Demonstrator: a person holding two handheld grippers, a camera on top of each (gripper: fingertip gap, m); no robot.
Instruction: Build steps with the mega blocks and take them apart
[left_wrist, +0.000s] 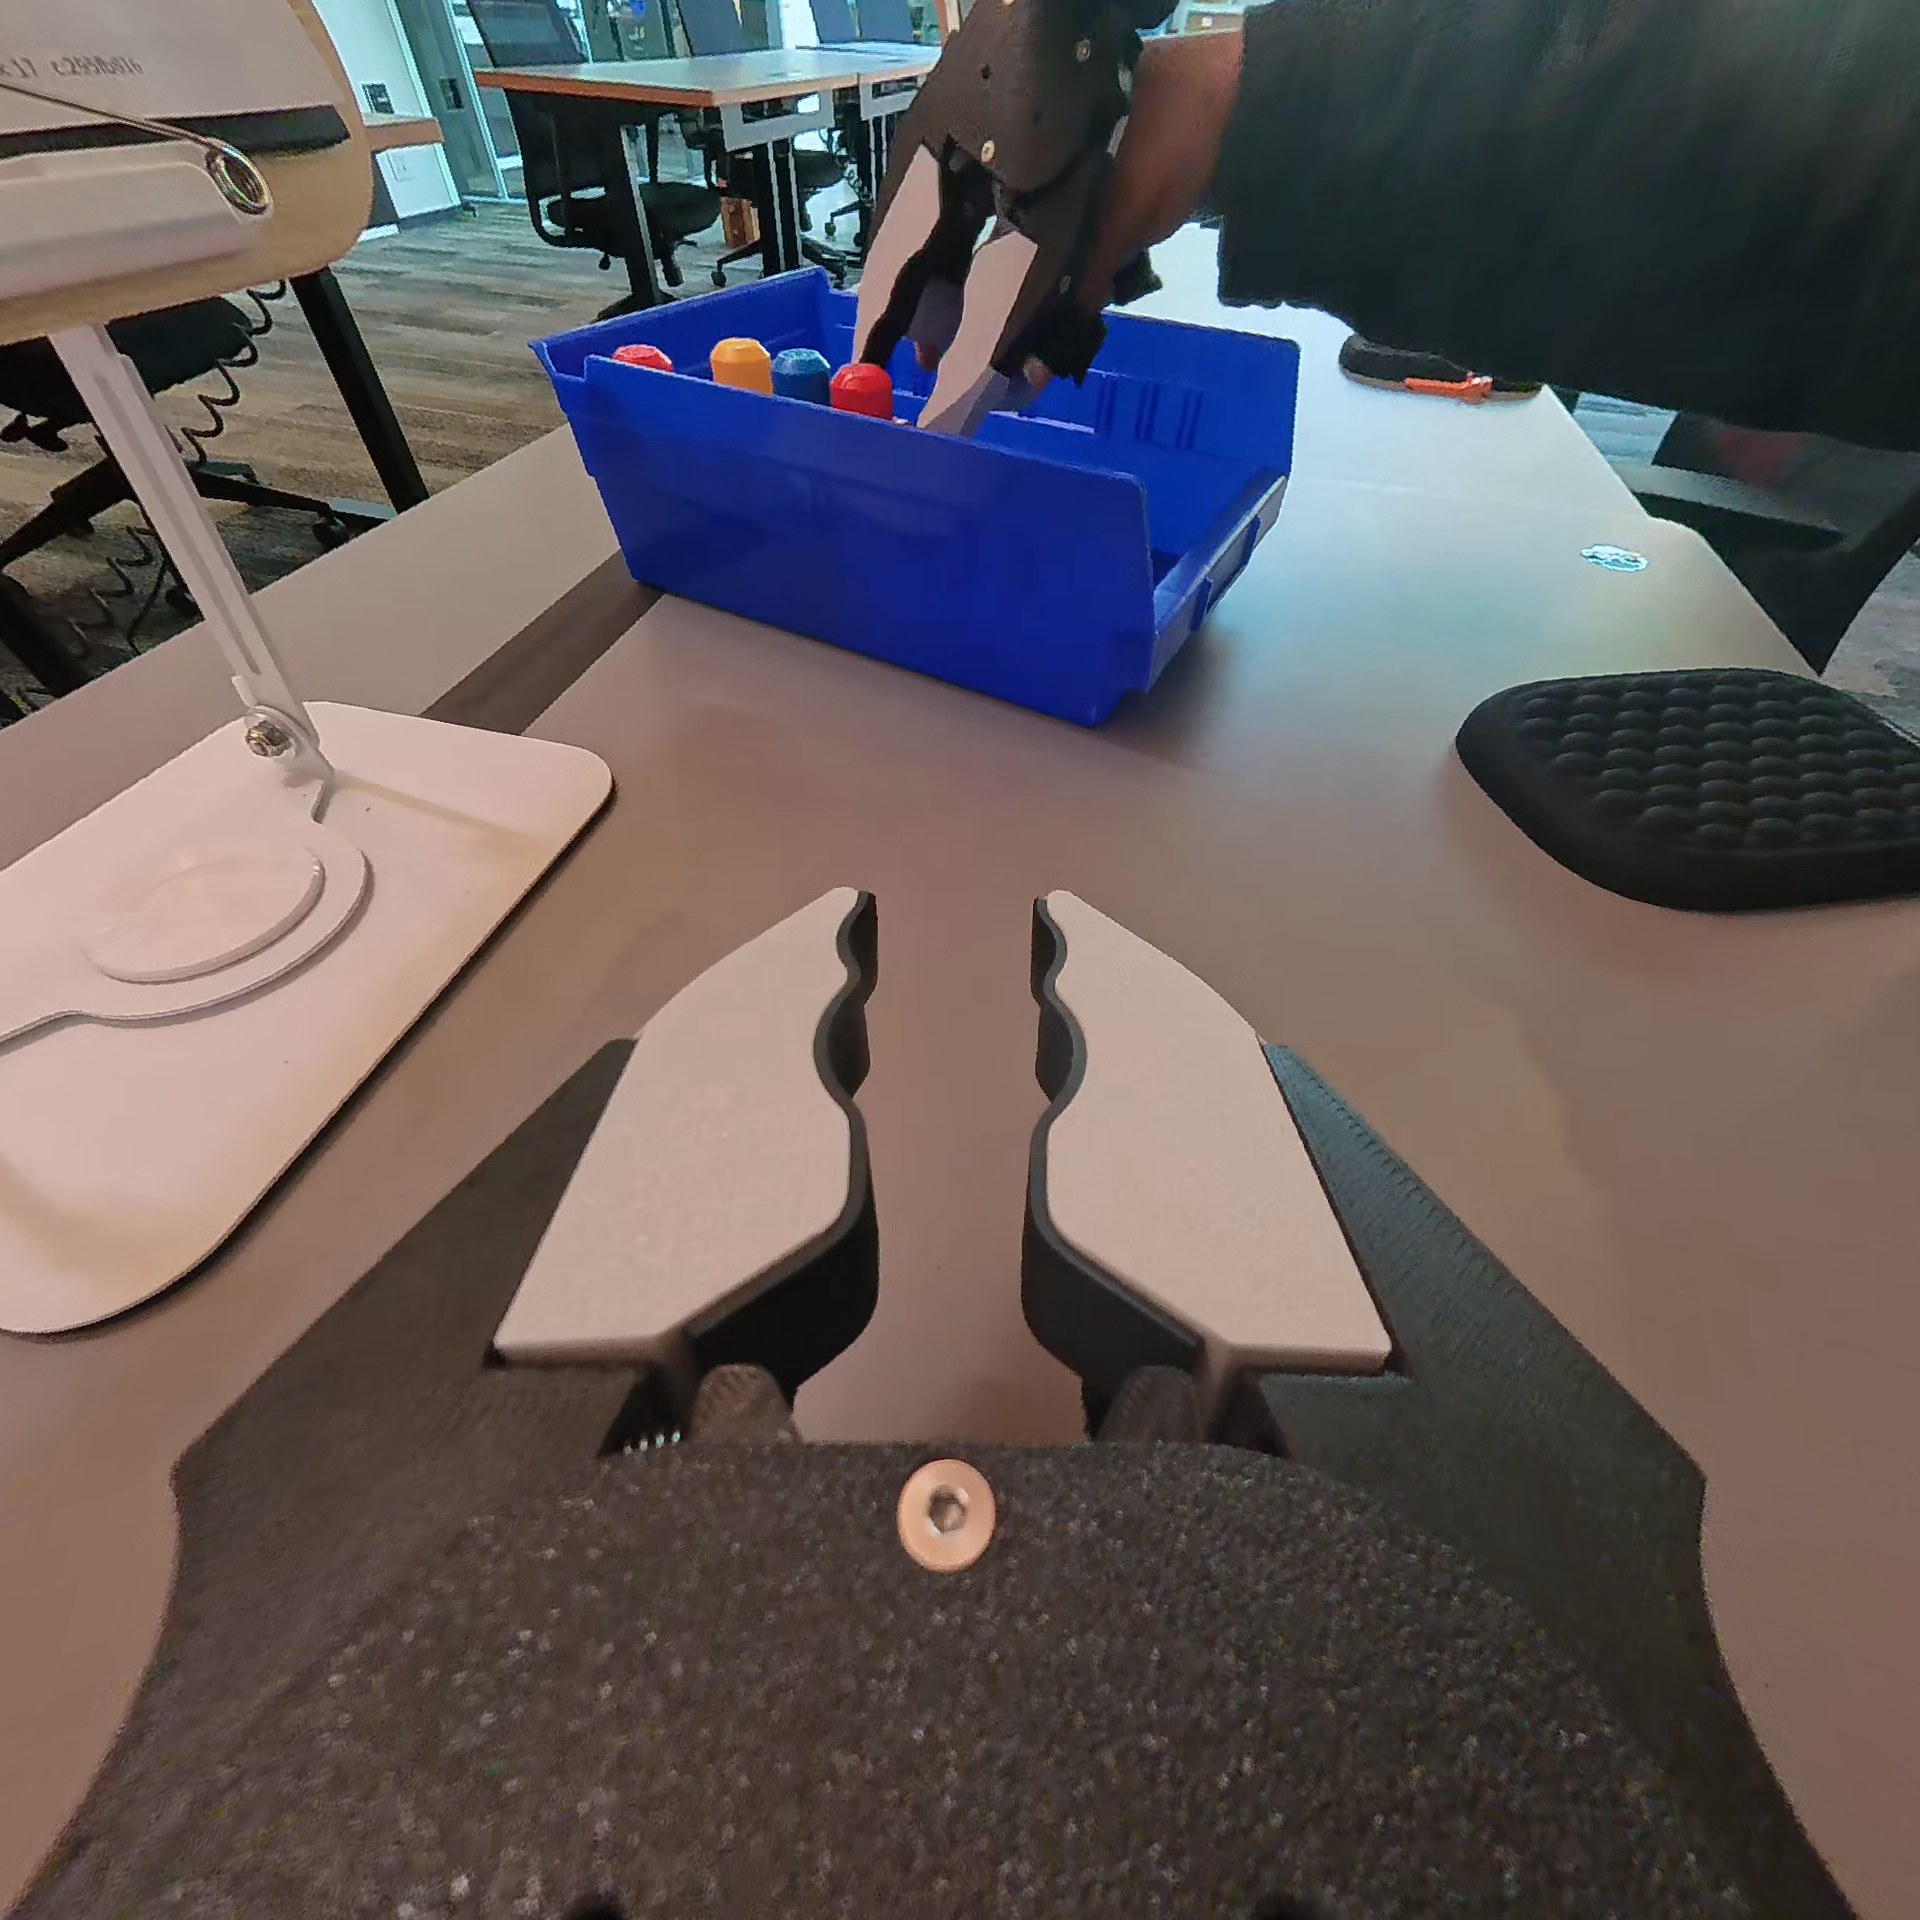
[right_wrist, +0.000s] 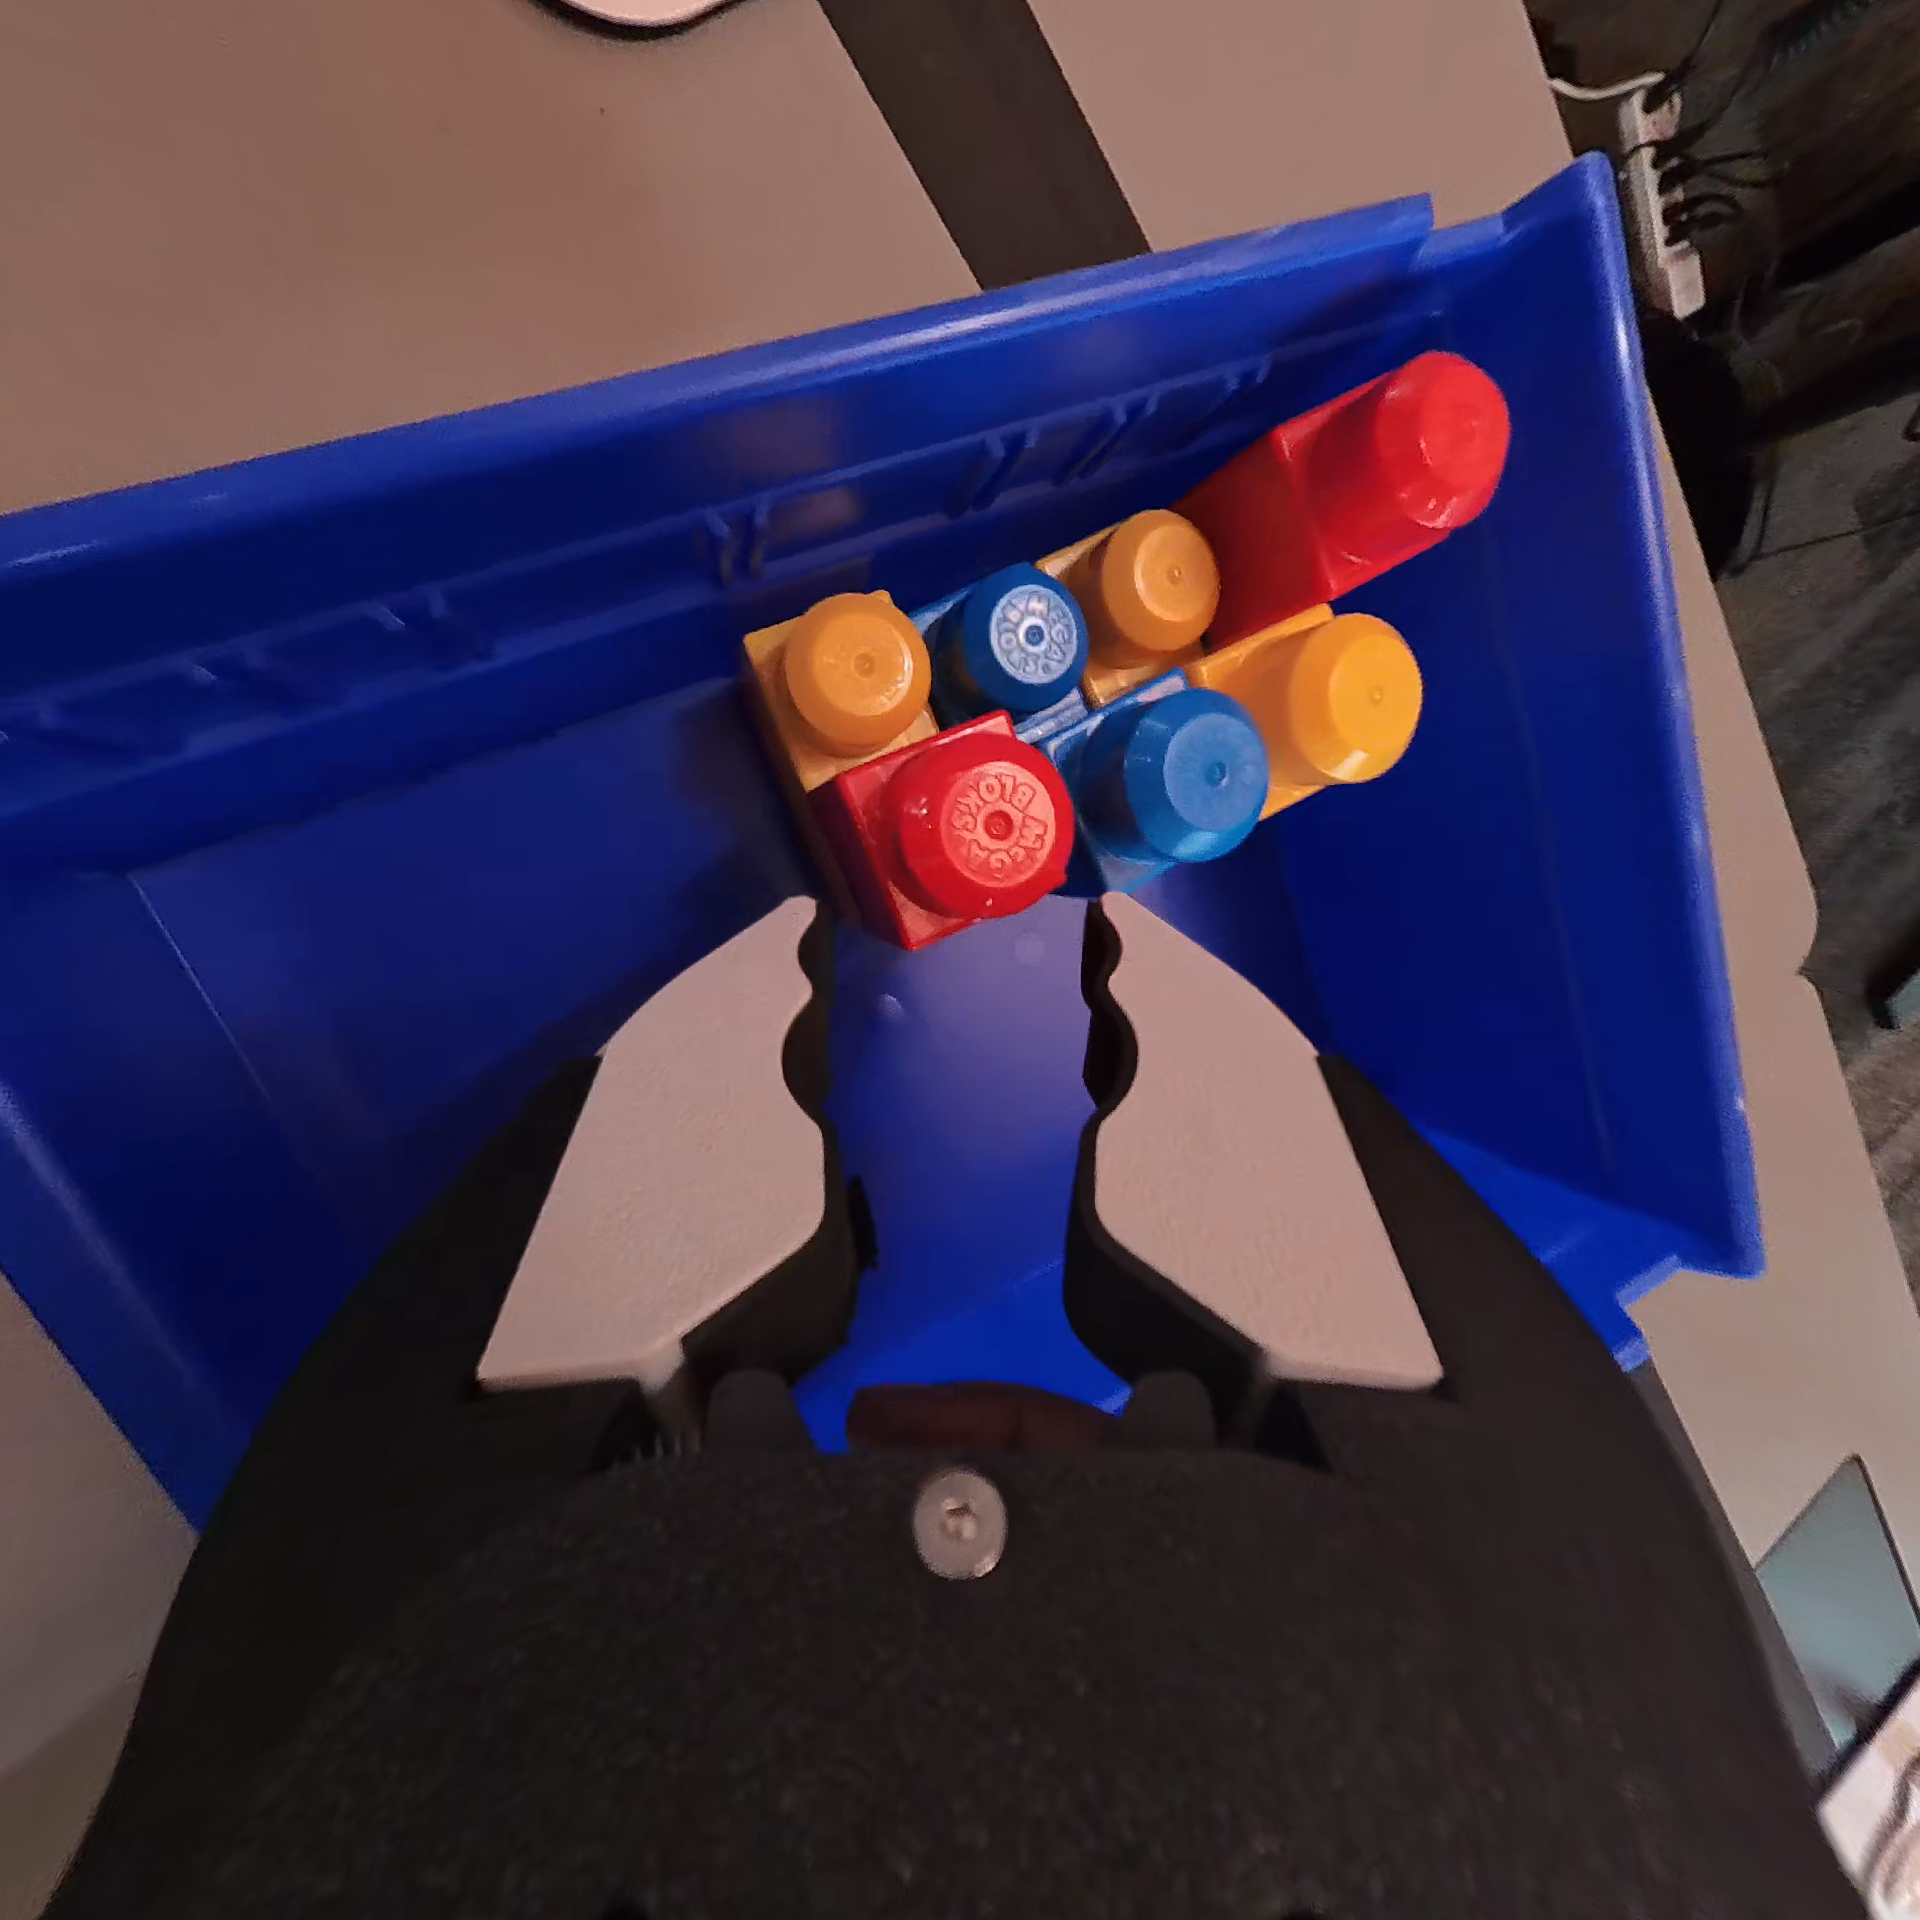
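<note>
Seven mega blocks (right_wrist: 1101, 675) cluster in the blue bin's (right_wrist: 416, 582) far corner, the red block (right_wrist: 961, 826) just ahead of the right gripper's (right_wrist: 951, 914) half-open, empty tips. Left gripper (left_wrist: 954, 914), half-open and empty too, hangs well back over the tabletop (left_wrist: 1299, 831).

The blue bin (left_wrist: 914, 561) is glossy moulded plastic, and the mega blocks (right_wrist: 1091, 675) in it are smooth shiny plastic. The left gripper (left_wrist: 954, 935) has a grainy matt black body, flat matt grey finger plates and a bright metal screw (left_wrist: 945, 1513). The table (left_wrist: 1039, 821) looks smooth and matt
</note>
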